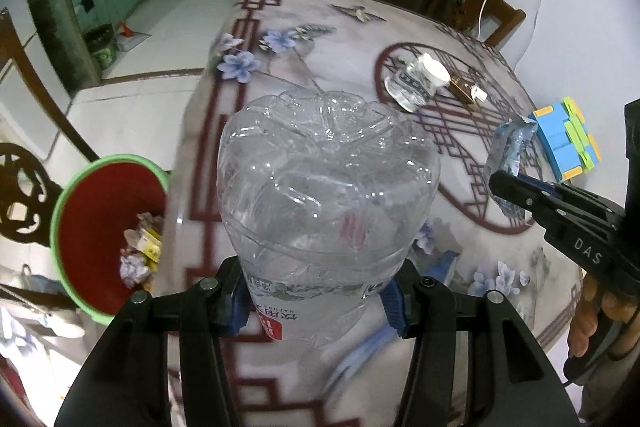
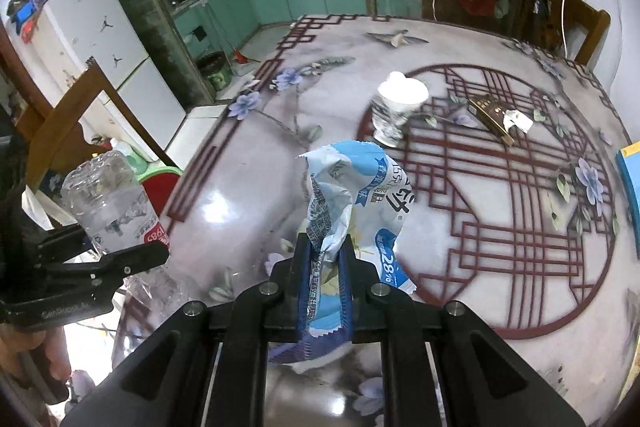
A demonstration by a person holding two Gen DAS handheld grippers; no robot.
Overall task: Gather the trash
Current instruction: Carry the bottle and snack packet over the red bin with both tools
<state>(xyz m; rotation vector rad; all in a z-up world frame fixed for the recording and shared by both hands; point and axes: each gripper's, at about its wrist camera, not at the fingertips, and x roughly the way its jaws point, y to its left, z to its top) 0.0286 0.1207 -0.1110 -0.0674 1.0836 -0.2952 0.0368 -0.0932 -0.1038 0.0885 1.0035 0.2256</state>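
The left gripper (image 1: 316, 301) has its jaws pinching an empty clear plastic bottle (image 1: 326, 195) across the labelled middle, the bottle's base pointing away from the camera. It is held above the left edge of the table (image 1: 344, 39). In the right wrist view the same bottle (image 2: 108, 203) shows at the far left, clamped in the left gripper (image 2: 120, 259) just off that edge.

Beside and below the left edge stands a bin (image 1: 80, 223) with a green rim and red inside, with crumpled paper and wrappers lying in its bottom. The bottle is near the bin but not over its opening.

The right gripper (image 2: 325, 267) has its jaws pressed onto a crumpled blue and white wrapper (image 2: 352, 195), held above the table near its middle. From the left wrist view that wrapper (image 1: 506, 163) hangs from the right gripper (image 1: 508, 189) at the right side.

On the table toward the far right corner lies a crushed paper cup (image 2: 394, 111) on its side, and just to its right a small gold-brown packet (image 2: 494, 115). At the right edge sits a blue box (image 1: 562, 135) with green and yellow parts.
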